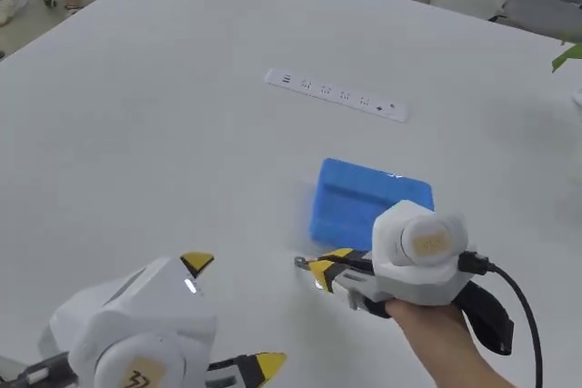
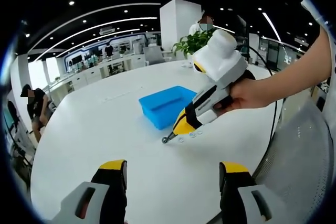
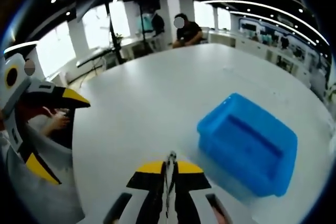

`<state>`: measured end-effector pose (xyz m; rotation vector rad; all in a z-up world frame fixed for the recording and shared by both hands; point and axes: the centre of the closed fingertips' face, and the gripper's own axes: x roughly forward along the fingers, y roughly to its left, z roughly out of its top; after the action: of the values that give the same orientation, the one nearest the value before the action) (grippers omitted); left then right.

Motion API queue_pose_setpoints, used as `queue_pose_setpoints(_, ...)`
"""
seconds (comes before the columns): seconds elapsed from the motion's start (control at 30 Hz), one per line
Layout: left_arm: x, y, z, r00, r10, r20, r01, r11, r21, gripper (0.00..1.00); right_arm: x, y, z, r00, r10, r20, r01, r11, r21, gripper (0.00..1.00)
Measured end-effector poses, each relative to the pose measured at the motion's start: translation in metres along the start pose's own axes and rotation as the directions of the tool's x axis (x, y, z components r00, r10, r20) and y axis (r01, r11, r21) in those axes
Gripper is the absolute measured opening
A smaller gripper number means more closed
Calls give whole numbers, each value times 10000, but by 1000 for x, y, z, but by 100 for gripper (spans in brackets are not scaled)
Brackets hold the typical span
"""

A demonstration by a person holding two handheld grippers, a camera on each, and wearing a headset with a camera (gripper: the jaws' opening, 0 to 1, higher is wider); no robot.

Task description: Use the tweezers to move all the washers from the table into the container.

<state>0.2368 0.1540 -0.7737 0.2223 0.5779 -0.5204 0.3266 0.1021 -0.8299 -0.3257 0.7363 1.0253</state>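
Beside blue container (image 1: pixel 368 197), on bench (image 1: pixel 182 134), few small washers (image 2: pixel 192 135) lie loose, none lifted. Right gripper (image 1: pixel 324 270) fingers clamped on tweezers (image 3: pixel 170 174), tip just beside washers. Left gripper (image 2: pixel 173 171) fingers apart, empty. Container looks empty; all moves left.

White right gripper (image 1: pixel 318 268), yellow/blk fingers (image 1: pixel 338 256), blk cable (image 1: pixel 520 295)

Washers (image 2: pixel 192 135), apparently, just beside container (image 2: pixel 167 106)
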Motion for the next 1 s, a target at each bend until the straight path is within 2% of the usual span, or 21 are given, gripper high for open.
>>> queue_pose_setpoints(0.2,0,2,0,10000,33,30,-33,9999,-115,72,-2,1,0,9999,111,104,-118,9976,679,2)
queue_pose_setpoints(0.5,0,3,-1,10000,69,-34,-69,9999,-89,71,-15,-5,11,9998,80,171,-95,9958,910,2)
queue_pose_setpoints(0.6,0,3,-1,10000,64,-27,-64,10000,-64,71,-20,-3,9,9999,146,66,-152,9951,973,2)
queue_pose_setpoints(0.77,0,4,-1,10000,89,-39,-90,10000,-43,71,-33,3,4,9997,178,-138,-167,9971,736,2)
queue_pose_setpoints(0.87,0,4,-1,10000,80,-24,-80,10000,-16,70,-44,5,-4,9990,141,-428,-111,9976,689,2)
queue_pose_setpoints(1.0,0,3,-1,10000,58,-55,-57,10000,27,70,-59,10,-15,9970,213,-746,-140,9951,976,2)
